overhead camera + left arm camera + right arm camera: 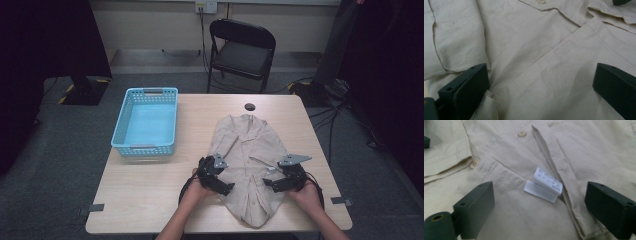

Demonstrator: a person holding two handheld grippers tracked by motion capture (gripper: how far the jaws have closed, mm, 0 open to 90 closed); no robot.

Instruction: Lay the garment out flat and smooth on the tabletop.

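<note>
Jaws of your left gripper [226, 188] stand spread wide over the beige, creased cotton shirt [248, 165], with cloth lying between them and nothing pinched; in the left gripper view a small fold of fabric bunches against the inner face of the jaw at the left. Your right gripper [267, 183] is likewise spread, its jaws apart above the shirt's lower front, holding nothing. Between those jaws, in the right gripper view, lies a small white folded care label [544, 184] beside the shirt's button placket [556, 172], with two pale round buttons [522, 133] farther off. The two grippers face each other across the shirt near your edge of the table, left one at the shirt's left border, right one at its right border. The shirt lies spread flat on the light wooden table [145, 190], collar pointing away from you. A light blue perforated plastic basket [147, 121] sits on the table's left part, well apart from the shirt. Beyond the table stands a black folding chair [242, 52].
</note>
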